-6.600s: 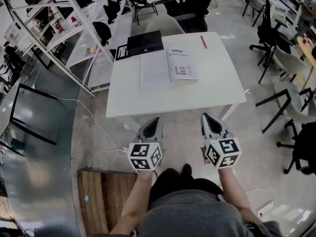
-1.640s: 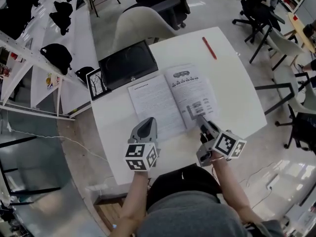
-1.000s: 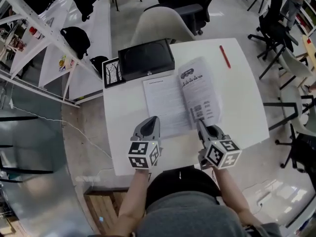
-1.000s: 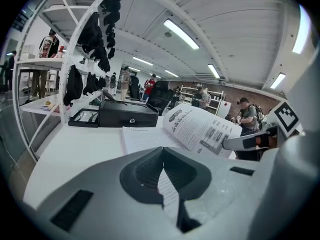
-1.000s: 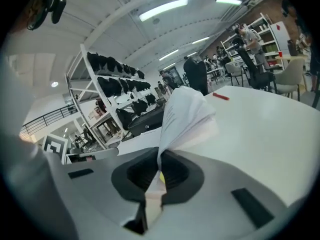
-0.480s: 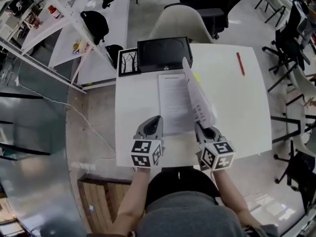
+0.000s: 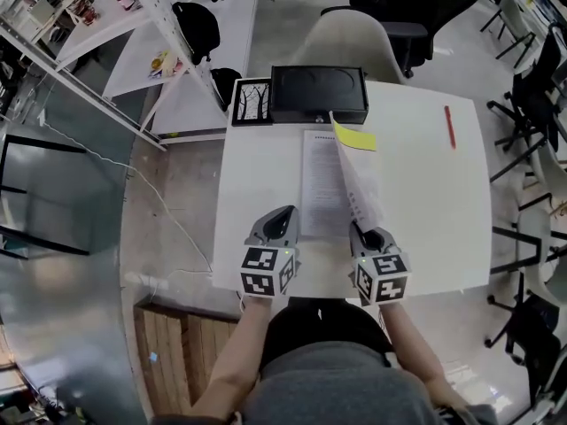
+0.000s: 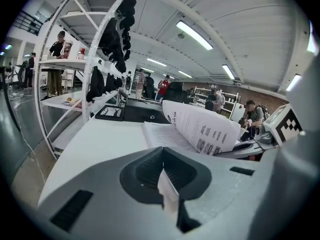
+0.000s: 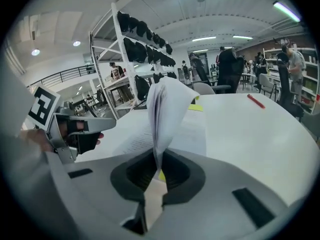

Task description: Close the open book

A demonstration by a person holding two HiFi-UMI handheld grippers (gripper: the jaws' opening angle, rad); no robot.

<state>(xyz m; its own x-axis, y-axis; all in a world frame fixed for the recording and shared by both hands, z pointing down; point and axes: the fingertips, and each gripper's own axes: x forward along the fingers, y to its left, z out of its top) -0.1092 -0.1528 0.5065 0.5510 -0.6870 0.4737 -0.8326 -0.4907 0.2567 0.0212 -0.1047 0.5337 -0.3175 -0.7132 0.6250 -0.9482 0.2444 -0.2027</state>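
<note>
Your right gripper (image 9: 159, 160) is pinched shut on the near edge of the right-hand leaves (image 7: 359, 189) of the book (image 7: 321, 184). They stand steeply raised just right of centre in the head view. Treat them as they look: thin, light, floppy paper that will likely curl, slip out or tear at the spine if you pull rather than swing. The lower outer edge, where you hold it, seems the right place. Carry the leaves over in an arc about the spine.

The left page lies flat on the white table (image 7: 425, 202) at frame centre. A yellow sheet (image 7: 356, 137) shows beneath the far end of the raised leaves.

Your left gripper (image 8: 162, 156) has its jaws together with nothing in them, just beside the book's lower left corner. It may sit where the leaves come down.

A black case (image 7: 319, 94) and a framed tree picture (image 7: 253, 103) lie just beyond the book at upper centre. A red pen (image 7: 450, 127) lies well apart at upper right. None looks like an obstacle.
</note>
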